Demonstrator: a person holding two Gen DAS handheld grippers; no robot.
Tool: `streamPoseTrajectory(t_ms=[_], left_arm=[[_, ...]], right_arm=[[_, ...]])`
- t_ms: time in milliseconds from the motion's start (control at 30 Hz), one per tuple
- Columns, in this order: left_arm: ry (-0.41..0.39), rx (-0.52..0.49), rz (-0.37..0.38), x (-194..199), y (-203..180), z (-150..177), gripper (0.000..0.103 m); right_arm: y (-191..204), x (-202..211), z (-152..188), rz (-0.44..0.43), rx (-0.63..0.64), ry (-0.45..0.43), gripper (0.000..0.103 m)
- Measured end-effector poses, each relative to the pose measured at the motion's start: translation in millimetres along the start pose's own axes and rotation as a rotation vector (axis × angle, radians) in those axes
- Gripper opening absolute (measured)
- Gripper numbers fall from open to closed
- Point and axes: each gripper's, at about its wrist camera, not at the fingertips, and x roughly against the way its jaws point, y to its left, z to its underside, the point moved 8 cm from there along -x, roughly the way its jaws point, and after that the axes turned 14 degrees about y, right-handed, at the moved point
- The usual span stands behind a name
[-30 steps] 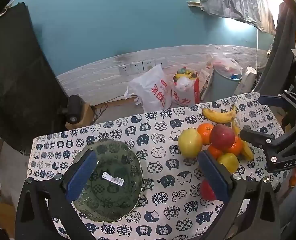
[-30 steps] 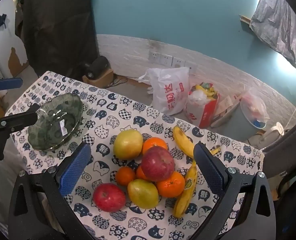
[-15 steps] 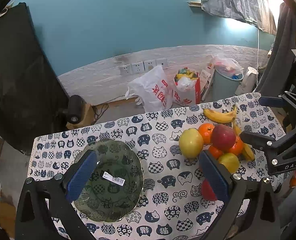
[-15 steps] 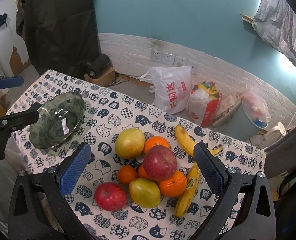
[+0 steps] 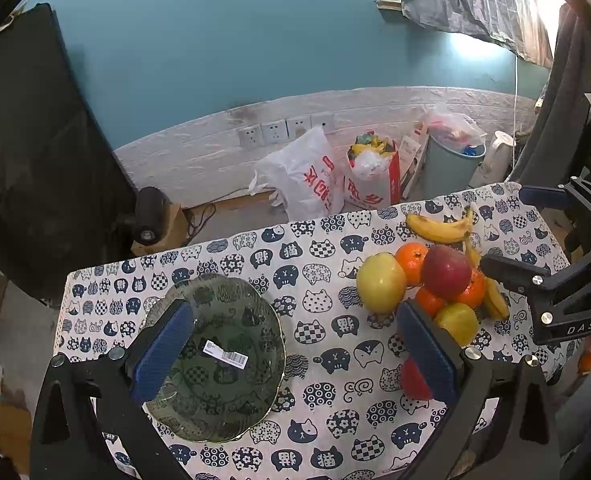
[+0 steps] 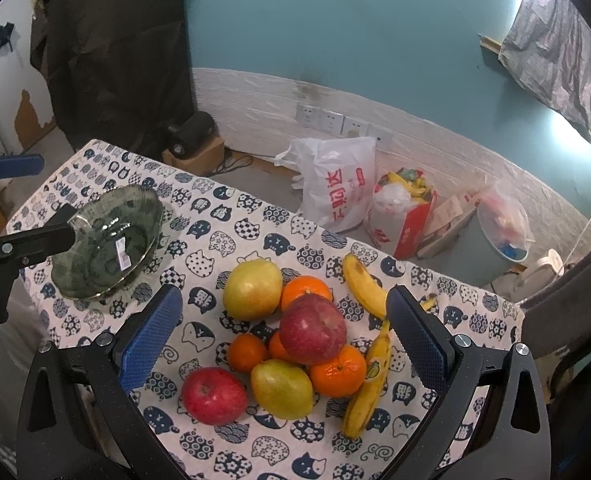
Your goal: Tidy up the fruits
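Currently fruit pile (image 6: 299,340) sits on desk (image 6: 223,216), at 6 o'clock in right wrist view: apples, pears, oranges, bananas touching. Right gripper (image 6: 283,340) jaws spread wide, hovering above pile, holding nothing. Green glass plate (image 5: 231,320) lies at 9 o'clock of pile, apart. Left gripper (image 5: 295,354) jaws wide too, above plate, empty.

A white plastic shopping bag with red lettering (image 6: 337,186) slumps on the floor against the white brick-pattern wall panel, just beside a red-and-white carton stuffed with rubbish (image 6: 403,216). A pale blue waste bin (image 5: 451,162) stands near a white kettle (image 5: 495,156).
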Motion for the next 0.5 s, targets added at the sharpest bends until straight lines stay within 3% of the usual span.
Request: streamPoseTrajectory(t_ms=[500], left_arm=[[0.009,-0.003,0.000,-3.8,-3.1,2.8,0.102]], right_arm=[[-1.0,-2.9,2.9,-0.007,-0.010,0.026,0.100]])
